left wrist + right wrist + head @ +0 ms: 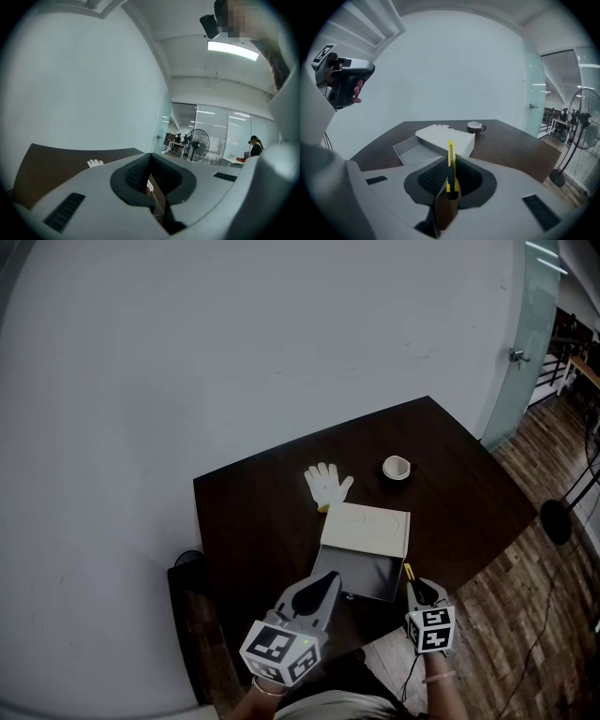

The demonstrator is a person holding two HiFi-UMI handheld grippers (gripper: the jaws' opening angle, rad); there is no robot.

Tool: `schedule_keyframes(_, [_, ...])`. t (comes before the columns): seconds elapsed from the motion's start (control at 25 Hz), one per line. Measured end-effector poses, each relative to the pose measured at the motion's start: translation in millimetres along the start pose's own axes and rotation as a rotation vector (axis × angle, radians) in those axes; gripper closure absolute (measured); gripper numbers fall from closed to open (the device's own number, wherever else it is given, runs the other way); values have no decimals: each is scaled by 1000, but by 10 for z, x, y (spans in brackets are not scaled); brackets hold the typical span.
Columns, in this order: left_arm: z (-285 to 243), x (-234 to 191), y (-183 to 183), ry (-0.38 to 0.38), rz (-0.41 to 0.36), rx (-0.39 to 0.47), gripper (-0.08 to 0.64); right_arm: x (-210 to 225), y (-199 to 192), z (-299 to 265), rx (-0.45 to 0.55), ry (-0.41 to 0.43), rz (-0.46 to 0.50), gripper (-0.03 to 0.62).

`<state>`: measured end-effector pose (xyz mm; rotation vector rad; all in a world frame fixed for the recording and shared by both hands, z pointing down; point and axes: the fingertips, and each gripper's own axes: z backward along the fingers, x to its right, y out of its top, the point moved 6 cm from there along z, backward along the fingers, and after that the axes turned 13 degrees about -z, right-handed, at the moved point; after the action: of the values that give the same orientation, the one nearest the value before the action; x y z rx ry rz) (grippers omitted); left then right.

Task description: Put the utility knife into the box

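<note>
A yellow utility knife (450, 151) stands upright between the jaws of my right gripper (451, 165), which is shut on it. In the head view that gripper (413, 587) hovers at the table's front edge, just right of the box, with the knife (408, 571) sticking out ahead of it. The open grey box tray (361, 576) lies on the dark table (253, 521), and its cream lid (367, 529) lies behind it. My left gripper (328, 581) hangs over the tray's near left corner. Its pads (140, 171) meet at the tip and hold nothing.
A white glove (328, 486) lies behind the lid, and a small cup (397, 467) stands to its right. The right gripper view shows the tray (412, 151), the lid (446, 137) and the cup (474, 126) ahead. A wall borders the table's left; wood floor lies to its right.
</note>
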<state>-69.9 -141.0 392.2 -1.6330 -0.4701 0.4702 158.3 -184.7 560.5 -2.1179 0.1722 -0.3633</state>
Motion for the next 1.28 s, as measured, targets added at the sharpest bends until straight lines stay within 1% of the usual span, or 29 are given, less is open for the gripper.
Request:
schedule_keyframes(0.88, [334,-290,-31,129,30,-2,543,-584,137,-447,-57,151,118,534])
schedule_keyframes(1.28, [396,-332,-68,160,42,-4,543,-735,144,-707,-116,204,230,532])
